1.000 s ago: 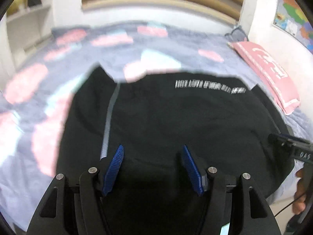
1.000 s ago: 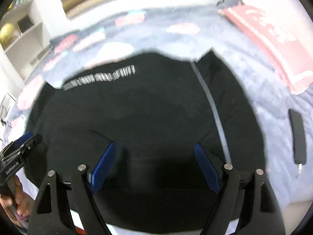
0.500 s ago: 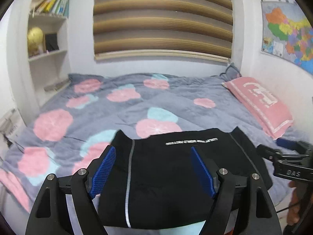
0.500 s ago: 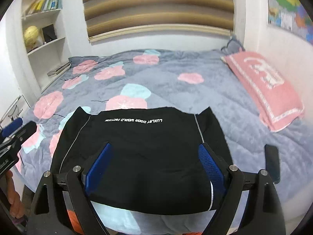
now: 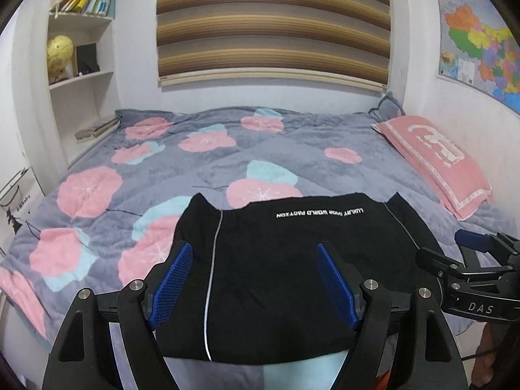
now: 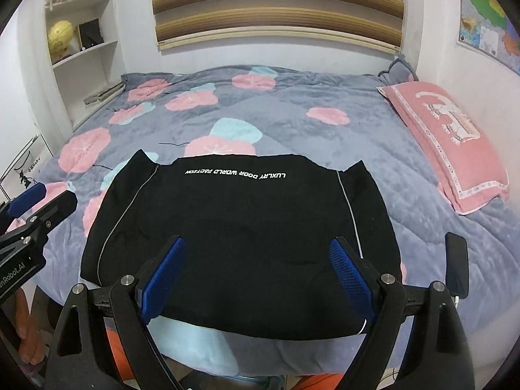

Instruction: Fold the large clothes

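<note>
Black garment (image 5: pixel 292 260) folded on near bed (image 5: pixel 201 162) edge; soft, limp, light; grasp near corners. Left gripper (image 5: pixel 253 279), right gripper (image 6: pixel 256 276) jaws just spread, empty.

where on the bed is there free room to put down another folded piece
The widest bare stretch of quilt lies between the black garment and the far wall, and left of the pink pillow. Another runs left of the garment. It is tight on the right, where a phone lies at the near edge below the pillow.
</note>
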A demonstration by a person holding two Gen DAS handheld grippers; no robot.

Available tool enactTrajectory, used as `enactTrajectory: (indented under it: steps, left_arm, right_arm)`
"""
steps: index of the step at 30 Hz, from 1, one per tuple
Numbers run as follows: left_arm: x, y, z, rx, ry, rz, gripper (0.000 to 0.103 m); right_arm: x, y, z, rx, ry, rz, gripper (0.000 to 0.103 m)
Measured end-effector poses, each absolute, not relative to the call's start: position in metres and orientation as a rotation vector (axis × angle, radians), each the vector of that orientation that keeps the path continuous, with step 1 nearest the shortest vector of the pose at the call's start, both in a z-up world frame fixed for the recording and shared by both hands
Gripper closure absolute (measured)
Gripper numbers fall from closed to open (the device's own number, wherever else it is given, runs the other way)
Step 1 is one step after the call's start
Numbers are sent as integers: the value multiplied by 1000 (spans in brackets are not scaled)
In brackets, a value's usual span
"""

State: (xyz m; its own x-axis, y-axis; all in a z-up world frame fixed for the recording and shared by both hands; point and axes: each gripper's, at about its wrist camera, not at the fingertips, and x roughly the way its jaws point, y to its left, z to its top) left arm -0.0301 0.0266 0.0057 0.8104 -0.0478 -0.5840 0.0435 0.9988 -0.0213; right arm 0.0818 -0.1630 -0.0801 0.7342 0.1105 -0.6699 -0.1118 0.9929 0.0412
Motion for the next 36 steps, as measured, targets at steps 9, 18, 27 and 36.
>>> enactTrajectory:
  steps: [9,18,27,36]
  left_arm:
    - [-23,16,-4,-2,656,-67,24]
    - [-15,9,-18,21,710,-89,24]
    - [-11,13,-21,7,718,-84,24]
    - [-11,10,-23,7,724,-83,24]
  right_arm:
    - [88,-168,-89,6,759,118,12]
    - [96,-169,-96,6,781,116,12]
    - [101,-167,-103,7,804,109,12]
    - [103,-164,-107,-1,814,109,12]
